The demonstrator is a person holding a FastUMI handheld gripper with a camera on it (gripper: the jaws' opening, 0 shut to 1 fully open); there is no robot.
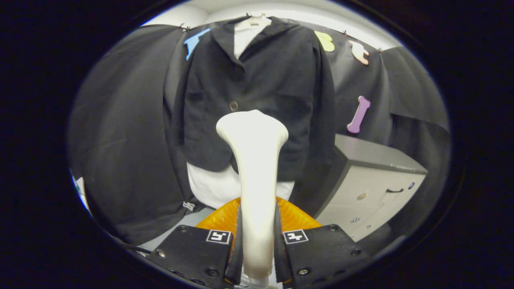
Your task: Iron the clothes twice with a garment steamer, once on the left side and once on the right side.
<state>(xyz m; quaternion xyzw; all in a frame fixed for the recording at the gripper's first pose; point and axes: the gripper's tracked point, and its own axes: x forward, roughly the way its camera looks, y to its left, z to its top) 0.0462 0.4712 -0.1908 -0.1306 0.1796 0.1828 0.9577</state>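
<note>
The gripper (257, 241) stands upright and level, its two fingers closed tight on the handle of the garment steamer (255, 160), one finger pressing at each side. Both fingers sit low on this handle, well below its wide head.

Off-task clutter I saw
A pale drawer cabinet (373, 188) with a dark top stood against the black cloth wall (120, 132).

black jacket (257, 92), cream steamer (255, 160) (orange base (297, 218))
</note>
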